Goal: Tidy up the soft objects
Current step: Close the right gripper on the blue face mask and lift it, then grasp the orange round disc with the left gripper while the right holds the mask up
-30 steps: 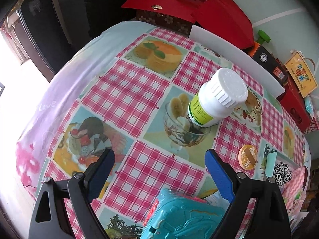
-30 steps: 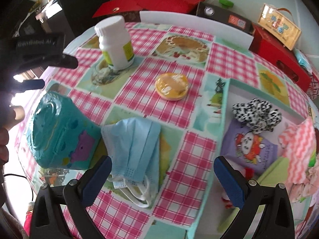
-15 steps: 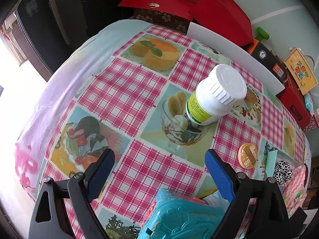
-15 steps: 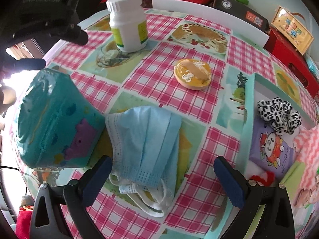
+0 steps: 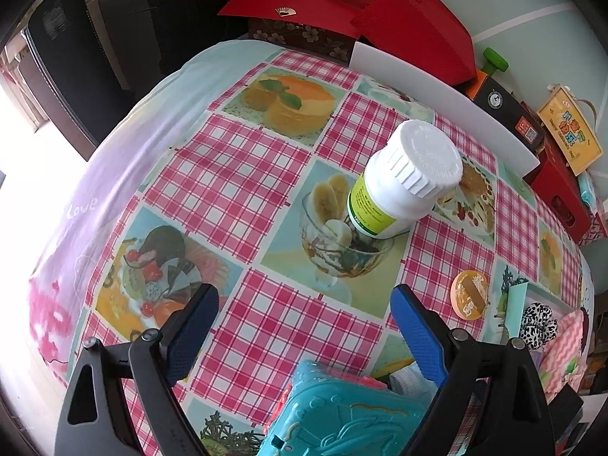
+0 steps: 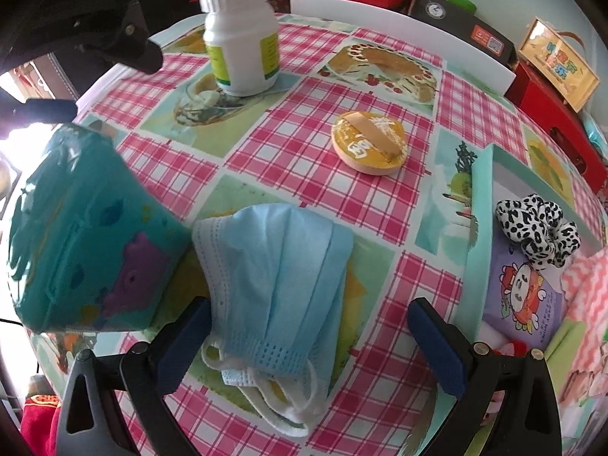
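A folded light blue face mask [image 6: 281, 288] lies on the checked tablecloth, its white ear loops toward me. My right gripper [image 6: 309, 323] stands open just above it, the mask's near end between the blue pads, which do not press on it. A mint green tray [image 6: 479, 205] at the right holds a black-and-white scrunchie [image 6: 539, 228], a purple packet [image 6: 528, 296] and a pink zigzag cloth [image 6: 585, 285]. My left gripper [image 5: 304, 311] hangs open over bare tablecloth, nothing between its fingers.
A teal plastic box [image 6: 76, 243] stands left of the mask and shows below the left gripper [image 5: 342, 418]. A white bottle [image 5: 402, 178] and a round orange tin [image 6: 368, 140] sit farther back. Red boxes [image 5: 380, 11] and a white board [image 5: 437, 95] line the far edge.
My right gripper has sunk and come closer over the mask, which now fills more of the view and lies between the pads. The left gripper has kept still.
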Demonstrator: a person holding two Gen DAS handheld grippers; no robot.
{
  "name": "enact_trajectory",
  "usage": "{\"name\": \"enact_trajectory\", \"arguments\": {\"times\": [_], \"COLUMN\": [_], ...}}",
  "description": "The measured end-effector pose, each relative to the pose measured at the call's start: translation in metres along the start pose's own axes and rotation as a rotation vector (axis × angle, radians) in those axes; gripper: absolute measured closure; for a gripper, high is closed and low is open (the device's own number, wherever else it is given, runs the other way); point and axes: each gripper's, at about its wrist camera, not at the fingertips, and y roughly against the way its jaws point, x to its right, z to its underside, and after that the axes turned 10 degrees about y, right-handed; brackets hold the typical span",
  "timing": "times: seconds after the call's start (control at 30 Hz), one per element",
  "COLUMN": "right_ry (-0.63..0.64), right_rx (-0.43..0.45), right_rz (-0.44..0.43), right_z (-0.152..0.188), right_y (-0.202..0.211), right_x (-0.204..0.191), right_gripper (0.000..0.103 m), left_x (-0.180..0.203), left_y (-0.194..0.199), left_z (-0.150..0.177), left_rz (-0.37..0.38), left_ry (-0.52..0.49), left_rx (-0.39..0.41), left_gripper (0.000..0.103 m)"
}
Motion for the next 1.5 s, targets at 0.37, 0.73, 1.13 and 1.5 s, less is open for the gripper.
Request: {"name": "enact_trajectory", "arguments": {"times": [0.37, 0.73, 1.13, 1.5], "right_ry": [-0.013, -0.114, -0.214, -0.255], "right_rx": [0.053, 0.083, 0.129, 0.206], "right_rz": [-0.017, -0.050, -0.129, -0.108], "right_z": [-0.002, -0.001, 0.000, 0.001], "right_y": [0.007, 0.010, 0.022, 0.046], "right_x": [0.019, 0.046, 0.071, 0.087], "right_gripper": [0.029, 0.069, 0.078, 0.078], "left_x": [0.001, 0.006, 0.030, 0.064], "left_y": [0.001, 0.002, 0.012, 0.016], "left_z": [0.000, 0.001, 0.004, 0.012], "left_rz": [-0.001, 0.014, 0.077, 0.160], "left_ry": [-0.006, -0.015, -0.048, -0.097], "left_rx": [0.001, 0.000, 0.009, 0.014], "left_gripper": [0.011, 0.011, 0.011, 0.011]}}
